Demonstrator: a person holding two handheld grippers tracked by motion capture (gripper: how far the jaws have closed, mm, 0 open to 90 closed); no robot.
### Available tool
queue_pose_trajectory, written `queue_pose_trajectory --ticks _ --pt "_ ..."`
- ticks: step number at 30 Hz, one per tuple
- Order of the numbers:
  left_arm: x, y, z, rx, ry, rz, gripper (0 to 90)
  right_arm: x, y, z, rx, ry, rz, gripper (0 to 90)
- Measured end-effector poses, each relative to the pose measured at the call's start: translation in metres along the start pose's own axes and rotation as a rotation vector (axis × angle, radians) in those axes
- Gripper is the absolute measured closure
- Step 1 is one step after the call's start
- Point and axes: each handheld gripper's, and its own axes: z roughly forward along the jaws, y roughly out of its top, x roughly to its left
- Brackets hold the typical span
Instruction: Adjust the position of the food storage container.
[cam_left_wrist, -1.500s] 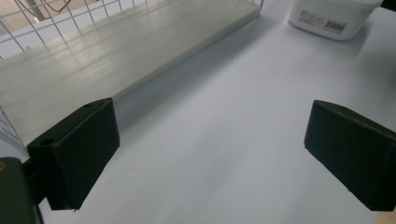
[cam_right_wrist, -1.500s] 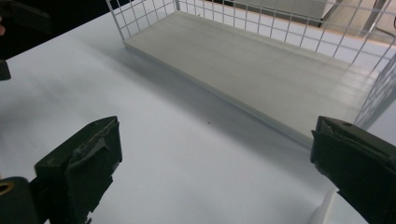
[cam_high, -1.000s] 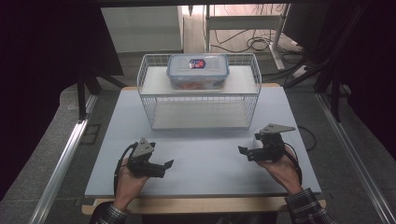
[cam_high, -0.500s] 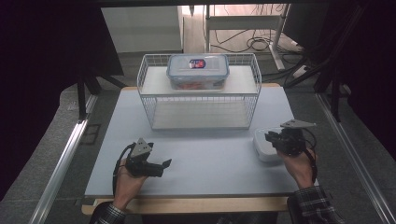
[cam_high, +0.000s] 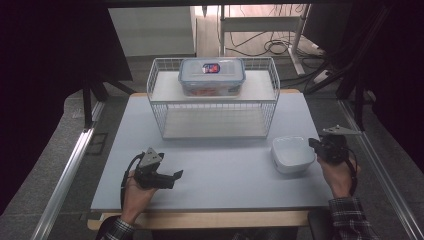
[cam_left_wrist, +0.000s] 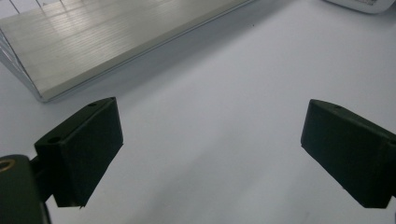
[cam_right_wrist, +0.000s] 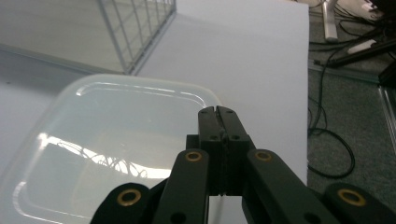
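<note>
The white container (cam_high: 293, 154) sits on the desk (cam_high: 225, 170) just in front of the wire rack's (cam_high: 215, 107) right front corner, near the desk's right edge. It is a shallow, rounded-square tub, lying flat and open side up as far as the high view shows. The right hand-held gripper (cam_high: 314, 144) is at the tub's right rim; in the right gripper view its two black jaws have just been closing and now stand pressed together over that rim (cam_right_wrist: 140, 140). Whether a thin edge of the tub is pinched between them cannot be told. The grip at the rim, low and from the side, suggests the tub is to be dragged or lifted by its edge.

The left hand-held gripper (cam_high: 176, 175) rests on the desk well to the front left of the rack, jaws spread wide with nothing between them, apparently waiting.

On the rack's upper shelf stands a clear lidded box (cam_high: 212, 75) with a coloured label, centred and well apart from the tub; the lower shelf is bare, likely the room left for the tub.

Counted: one tub, one lidded box, one rack with two shelves, two grippers.
</note>
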Motion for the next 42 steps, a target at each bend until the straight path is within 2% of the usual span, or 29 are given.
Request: queue_pose_trajectory --ticks 8,14,18,21,22,26,27,32,33,40,42 --pt "0.003 -0.002 0.0 0.0 0.0 -0.022 6.1 -0.011 -0.009 0.008 0.04 -0.052 0.013 89.3" --pt "0.004 -0.002 0.002 0.008 -0.01 -0.039 7.7 -0.013 -0.012 0.013 0.067 -0.03 0.025 89.4" --pt "0.003 -0.002 0.003 0.016 -0.007 -0.037 7.0 -0.011 -0.012 0.013 0.07 0.004 0.034 89.4" --pt "0.004 -0.003 0.004 0.018 -0.011 -0.039 7.0 -0.004 -0.01 0.015 0.078 0.03 0.018 89.4" --pt "0.004 -0.003 0.004 0.018 -0.013 -0.041 6.9 0.002 -0.01 0.016 0.086 0.061 0.011 89.4" --pt "0.003 -0.002 0.005 0.022 -0.02 -0.046 7.0 0.009 -0.009 0.017 0.097 0.091 0.001 89.4" --pt "0.003 -0.002 0.006 0.021 -0.022 -0.046 6.9 0.015 -0.009 0.018 0.102 0.119 -0.009 89.4" --pt "0.003 -0.002 0.006 0.02 -0.028 -0.046 7.0 0.026 -0.007 0.02 0.11 0.163 -0.019 89.4" --pt "0.003 -0.002 0.006 0.017 -0.029 -0.05 7.0 0.033 -0.007 0.021 0.116 0.187 -0.027 89.3" --pt "0.002 -0.001 0.006 0.013 -0.04 -0.053 7.4 0.056 -0.005 0.024 0.133 0.255 -0.061 89.4" --pt "0.002 -0.001 0.007 0.013 -0.042 -0.053 7.4 0.059 -0.005 0.025 0.132 0.261 -0.068 89.4"
